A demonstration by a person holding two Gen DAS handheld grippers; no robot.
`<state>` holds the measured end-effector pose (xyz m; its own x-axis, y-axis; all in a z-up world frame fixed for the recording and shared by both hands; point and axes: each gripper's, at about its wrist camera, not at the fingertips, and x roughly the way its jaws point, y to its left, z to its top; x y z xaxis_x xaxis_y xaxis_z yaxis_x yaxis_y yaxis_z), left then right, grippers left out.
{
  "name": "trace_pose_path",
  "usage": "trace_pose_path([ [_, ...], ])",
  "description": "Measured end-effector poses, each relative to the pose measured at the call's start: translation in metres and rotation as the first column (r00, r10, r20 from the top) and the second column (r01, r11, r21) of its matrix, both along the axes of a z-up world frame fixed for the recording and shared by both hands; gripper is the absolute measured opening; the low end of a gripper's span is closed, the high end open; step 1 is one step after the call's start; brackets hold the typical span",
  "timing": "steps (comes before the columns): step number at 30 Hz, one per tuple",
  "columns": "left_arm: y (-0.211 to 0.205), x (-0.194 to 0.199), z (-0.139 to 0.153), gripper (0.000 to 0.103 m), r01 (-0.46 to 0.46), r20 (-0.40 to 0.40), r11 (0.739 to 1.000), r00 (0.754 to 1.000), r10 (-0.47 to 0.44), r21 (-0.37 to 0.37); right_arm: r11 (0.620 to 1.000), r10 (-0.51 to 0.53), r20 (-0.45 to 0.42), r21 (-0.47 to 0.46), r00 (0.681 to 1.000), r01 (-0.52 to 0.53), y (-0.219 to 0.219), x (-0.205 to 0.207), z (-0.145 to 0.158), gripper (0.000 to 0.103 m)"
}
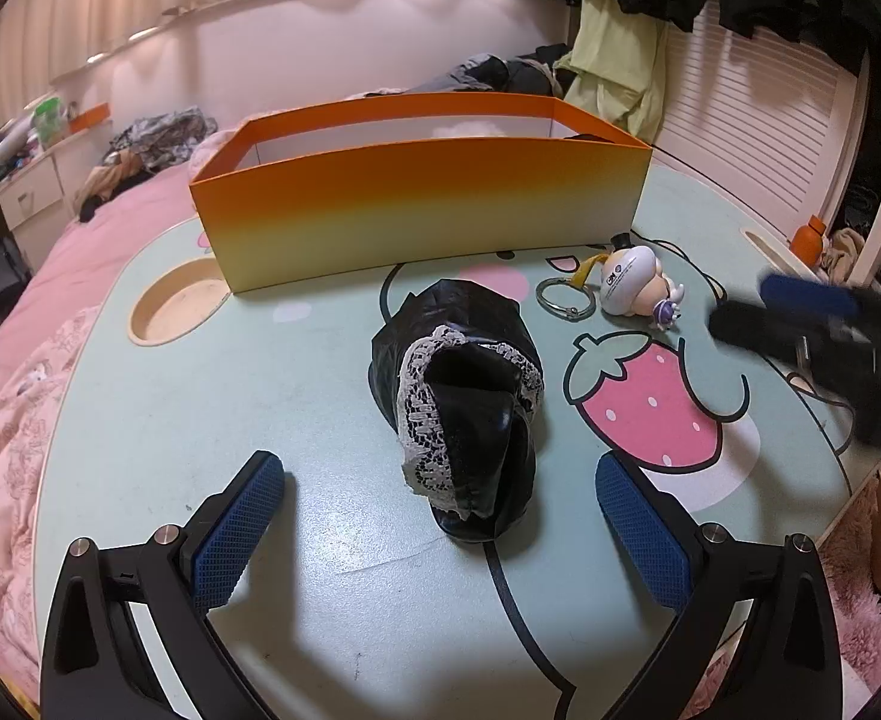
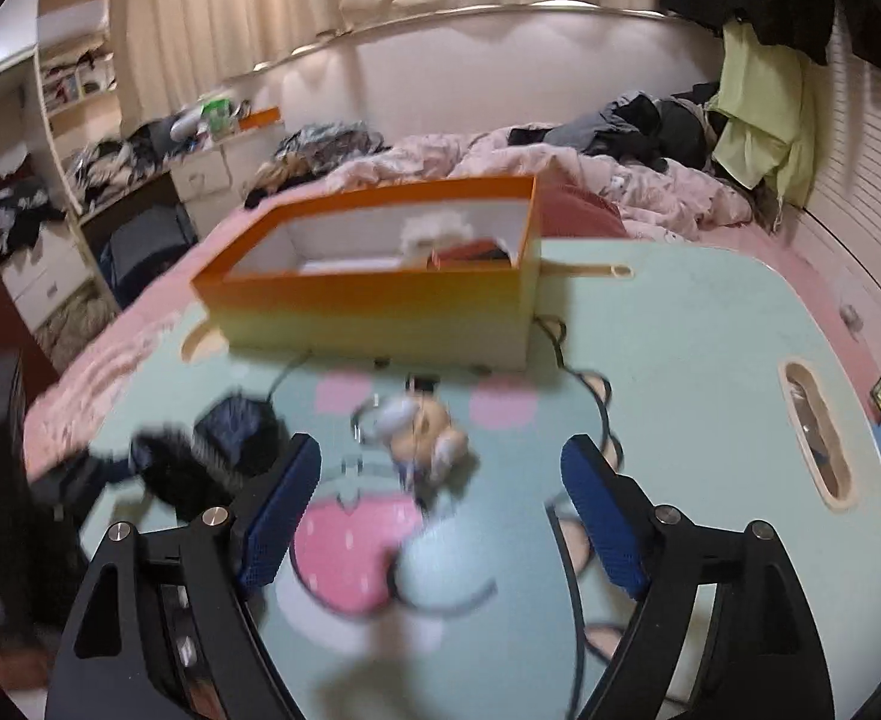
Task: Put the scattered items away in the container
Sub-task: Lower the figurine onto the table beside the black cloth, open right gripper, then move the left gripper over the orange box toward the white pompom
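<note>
Tools both gape over the desk (image 1: pixel 140 420), each holding nothing.

Left tool (image 1: pixel 440 510) angles down at one black lace-trimmed pouch (image 1: pixel 464 414), which lies on the desk between and just ahead of its wide-spread pads, untouched. Right tool (image 2: pixel 440 510) also tilts down, pads wide apart; one figurine (image 2: pixel 422 432) with one key ring (image 1: pixel 563 300) lies on the desk ahead of it, blurred in its own view. In the left view the right tool shows as a dark smear at the right edge, near the figurine. One orange box (image 1: pixel 416 210) stands at the desk's far side, some items already inside it.
</note>
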<state>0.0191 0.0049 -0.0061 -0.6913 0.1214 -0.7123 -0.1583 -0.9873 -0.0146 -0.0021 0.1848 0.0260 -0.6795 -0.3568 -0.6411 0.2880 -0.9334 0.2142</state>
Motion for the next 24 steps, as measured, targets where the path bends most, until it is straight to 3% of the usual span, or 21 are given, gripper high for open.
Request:
trace_pose_path([
  [7, -0.001, 0.000, 0.000, 0.103, 0.002, 0.000, 1.000, 1.000, -0.002, -0.002, 0.991, -0.095, 0.037, 0.094, 0.995, 0.091, 0.004, 0.011, -0.025, 0.083],
  [9, -0.002, 0.000, 0.000, 0.103, 0.001, 0.000, 1.000, 1.000, -0.001, -0.002, 0.981, -0.123, 0.040, 0.156, 0.992, 0.116, 0.002, 0.004, -0.028, 0.087],
  [12, -0.002, 0.001, 0.000, 0.103, -0.011, 0.000, 1.000, 1.000, 0.011, -0.002, 0.978, -0.126, 0.051, 0.172, 0.991, 0.115, 0.002, 0.000, -0.033, 0.103],
  [14, -0.006, 0.003, 0.000, 0.103, -0.030, -0.001, 1.000, 1.000, 0.030, 0.005, 0.978, -0.125, 0.050, 0.172, 0.991, 0.115, 0.003, 0.000, -0.033, 0.103],
  [18, -0.013, 0.000, 0.007, 0.103, -0.024, -0.002, 0.998, 1.000, 0.024, 0.051, 0.980, -0.123, 0.048, 0.166, 0.991, 0.114, 0.005, 0.001, -0.033, 0.103],
  [21, -0.014, -0.003, 0.029, 0.103, -0.028, -0.026, 0.997, 0.999, 0.030, 0.072, 0.980, -0.122, 0.048, 0.164, 0.991, 0.113, 0.005, 0.003, -0.033, 0.103],
  [24, -0.019, -0.017, 0.056, 0.103, -0.036, -0.009, 0.984, 0.999, 0.039, 0.176, 0.980, -0.119, 0.048, 0.164, 0.992, 0.110, 0.005, 0.003, -0.034, 0.103],
])
